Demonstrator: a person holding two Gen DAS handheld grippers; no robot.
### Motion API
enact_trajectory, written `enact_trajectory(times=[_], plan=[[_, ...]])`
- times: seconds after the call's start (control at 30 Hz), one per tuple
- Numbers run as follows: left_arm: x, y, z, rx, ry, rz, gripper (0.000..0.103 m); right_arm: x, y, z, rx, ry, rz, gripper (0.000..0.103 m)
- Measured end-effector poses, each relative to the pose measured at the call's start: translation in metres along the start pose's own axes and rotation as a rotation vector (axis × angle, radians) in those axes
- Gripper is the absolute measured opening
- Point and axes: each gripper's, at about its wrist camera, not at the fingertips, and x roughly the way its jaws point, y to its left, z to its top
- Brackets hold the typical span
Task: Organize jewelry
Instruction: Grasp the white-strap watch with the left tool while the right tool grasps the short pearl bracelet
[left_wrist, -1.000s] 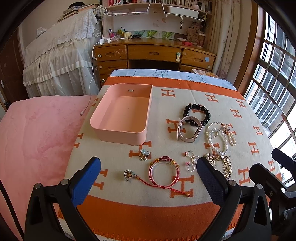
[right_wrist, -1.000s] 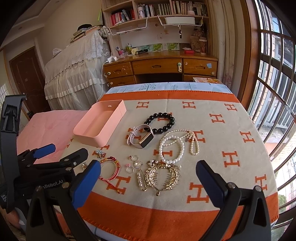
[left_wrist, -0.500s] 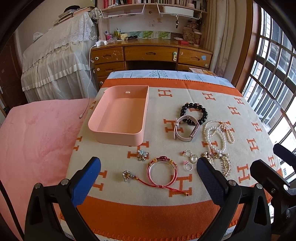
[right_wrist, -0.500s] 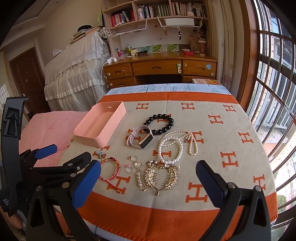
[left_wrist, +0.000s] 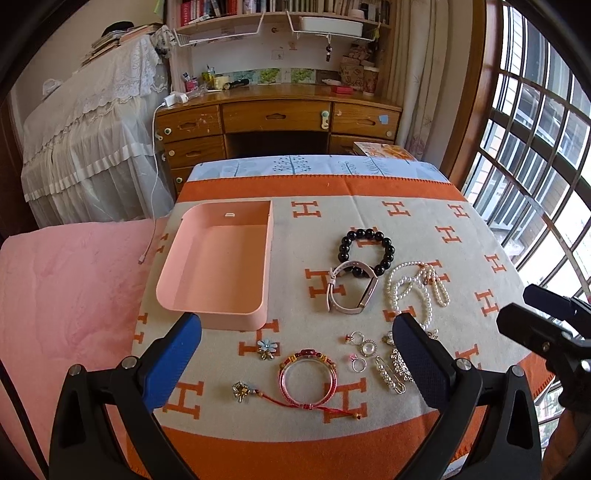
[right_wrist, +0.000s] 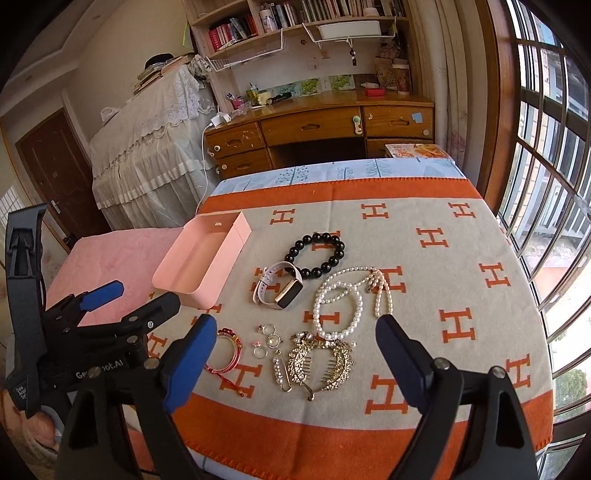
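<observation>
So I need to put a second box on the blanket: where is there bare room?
Bare blanket lies right of the pearl necklace toward the window, and beyond the black bead bracelet up to the orange band. The pink box is empty. Crowded: near edge, around rings and gold comb.

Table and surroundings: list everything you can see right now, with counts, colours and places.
tray: 1, pink, empty, left on blanket
bead bracelet: 1, black, mid-table
watch: 1, pale pink strap, touching the beads
pearl strands: white, right of watch; count unclear
bangle: 1, red, front centre
rings: about 3, silver, right of bangle
hair comb: 1, gold, front right
blanket: 1, beige and orange
desk: 1, wooden, behind
left gripper: open, empty
right gripper: jaws closing, nothing between
</observation>
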Motion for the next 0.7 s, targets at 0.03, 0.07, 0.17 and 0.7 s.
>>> enact_trajectory(times=[0.03,0.07,0.17,0.7], plan=[[0.003,-0.003,0.003,0.009,0.009,-0.003,0.102,0.003,-0.004,0.004,0.008,0.013,0.0,0.082],[0.007,-0.005,0.007,0.017,0.017,-0.003,0.102,0.006,-0.009,0.008,0.015,0.029,0.001,0.08],[0.019,-0.011,0.016,0.032,0.041,-0.03,0.102,0.022,-0.021,0.016,0.044,0.087,0.02,0.069],[0.125,-0.023,0.029,0.176,0.211,-0.082,0.081,0.138,-0.056,0.022,-0.015,0.356,-0.01,0.028]])
